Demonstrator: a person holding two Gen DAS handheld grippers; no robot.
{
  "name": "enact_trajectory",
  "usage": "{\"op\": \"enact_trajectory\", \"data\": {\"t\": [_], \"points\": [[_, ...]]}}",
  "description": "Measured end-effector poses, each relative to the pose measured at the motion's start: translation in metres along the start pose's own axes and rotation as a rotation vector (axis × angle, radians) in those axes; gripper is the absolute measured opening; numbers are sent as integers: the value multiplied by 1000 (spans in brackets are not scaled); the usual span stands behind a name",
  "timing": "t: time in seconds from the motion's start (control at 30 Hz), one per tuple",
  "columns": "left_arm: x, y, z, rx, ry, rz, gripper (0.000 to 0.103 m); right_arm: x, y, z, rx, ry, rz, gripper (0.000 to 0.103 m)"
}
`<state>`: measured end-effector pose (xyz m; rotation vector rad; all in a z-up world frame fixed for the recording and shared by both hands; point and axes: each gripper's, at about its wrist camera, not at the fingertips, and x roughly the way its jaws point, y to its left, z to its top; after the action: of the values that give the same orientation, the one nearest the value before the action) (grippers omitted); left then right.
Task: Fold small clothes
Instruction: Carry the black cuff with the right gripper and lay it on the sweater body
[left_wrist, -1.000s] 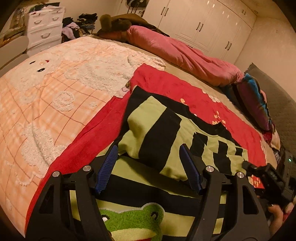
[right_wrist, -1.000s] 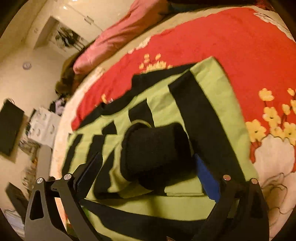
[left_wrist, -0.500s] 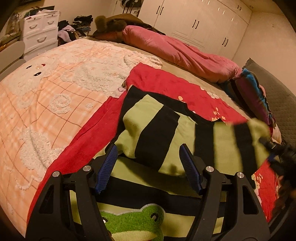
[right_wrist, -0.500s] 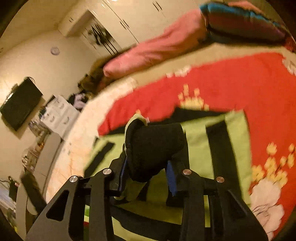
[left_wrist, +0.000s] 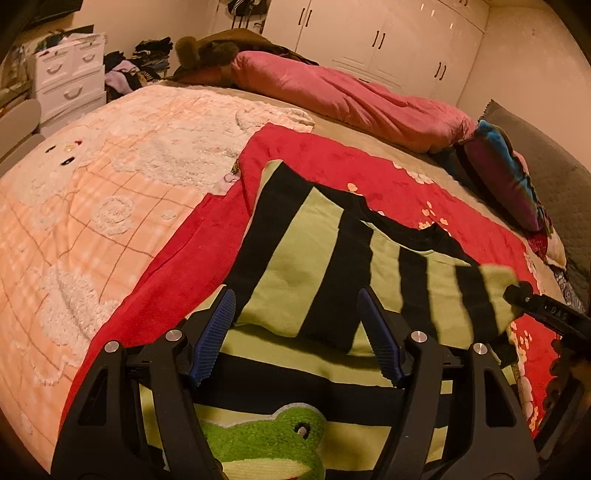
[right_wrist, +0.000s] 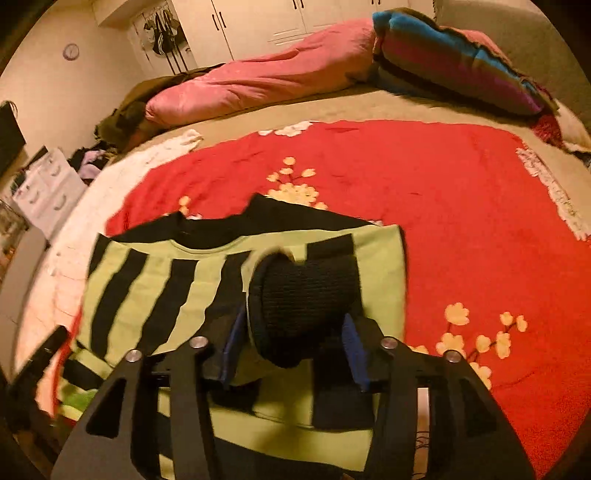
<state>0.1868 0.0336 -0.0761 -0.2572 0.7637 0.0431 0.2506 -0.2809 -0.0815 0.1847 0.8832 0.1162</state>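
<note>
Left wrist view: the left gripper (left_wrist: 297, 336) hangs with jaws spread wide over the striped sweater (left_wrist: 295, 266), which lies on the red blanket (left_wrist: 177, 269) on the bed (left_wrist: 92, 184).

Right wrist view: the right gripper (right_wrist: 295, 343) jaws are clamped on the sweater's black cuff (right_wrist: 306, 299), lifted above the sweater body.

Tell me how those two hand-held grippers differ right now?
The left hand-held gripper stands wide open, gripping nothing, over the folded sleeve; the right hand-held gripper is shut on the black cuff. Both have blue pads and hover over the same striped green-and-black sweater.
</note>
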Motion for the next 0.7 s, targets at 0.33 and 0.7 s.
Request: {"op": "enact_trajectory", "data": {"t": [0.33, 0.7], "points": [[26, -42, 23, 41, 88, -60, 61, -24, -48, -10, 95, -59, -25, 59], [76, -30, 4, 90, 188, 40, 61, -9, -15, -3, -14, -25, 103, 36]]}}
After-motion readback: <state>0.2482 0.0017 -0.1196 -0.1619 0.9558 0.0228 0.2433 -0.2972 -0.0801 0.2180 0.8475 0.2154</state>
